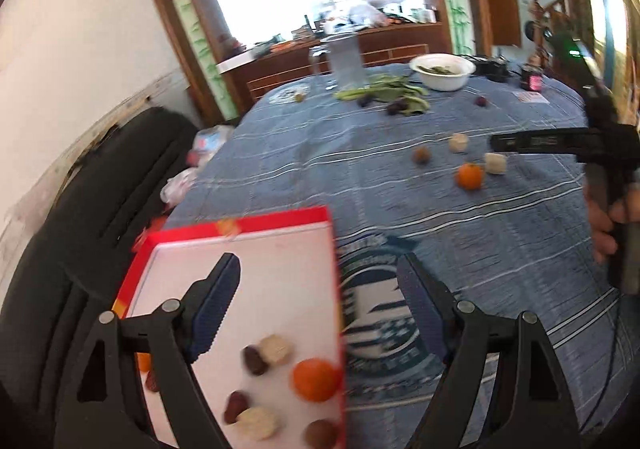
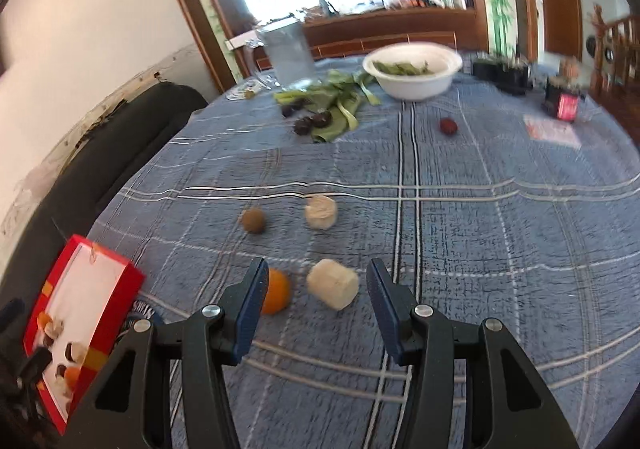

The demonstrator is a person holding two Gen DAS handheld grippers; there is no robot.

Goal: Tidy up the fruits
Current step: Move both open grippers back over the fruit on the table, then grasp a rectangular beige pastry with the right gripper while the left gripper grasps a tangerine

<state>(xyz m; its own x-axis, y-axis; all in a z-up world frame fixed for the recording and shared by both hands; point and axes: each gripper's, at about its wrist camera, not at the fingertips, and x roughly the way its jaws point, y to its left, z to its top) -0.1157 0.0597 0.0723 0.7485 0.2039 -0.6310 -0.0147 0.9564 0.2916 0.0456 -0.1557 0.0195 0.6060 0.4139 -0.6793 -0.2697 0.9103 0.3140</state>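
In the left wrist view a red box [image 1: 240, 227] with a white inside holds an orange [image 1: 314, 379], white chunks [image 1: 274, 349] and dark fruits [image 1: 254, 361]. My left gripper [image 1: 318, 263] hangs open over the box's right edge, nothing between its fingers. On the blue cloth lie another orange [image 2: 280, 291], two white chunks [image 2: 333, 289] [image 2: 321, 212] and a brown ball [image 2: 253, 221]. My right gripper [image 2: 317, 269] is open just short of the nearer white chunk, pads apart from it. The orange sits partly behind its left finger.
At the table's far side stand a white bowl [image 2: 414, 69] of greens, a glass pitcher [image 2: 288, 53], loose green leaves [image 2: 336, 97], dark plums [image 2: 312, 121] and a red fruit [image 2: 448, 125]. A dark sofa [image 2: 132, 145] runs along the left edge.
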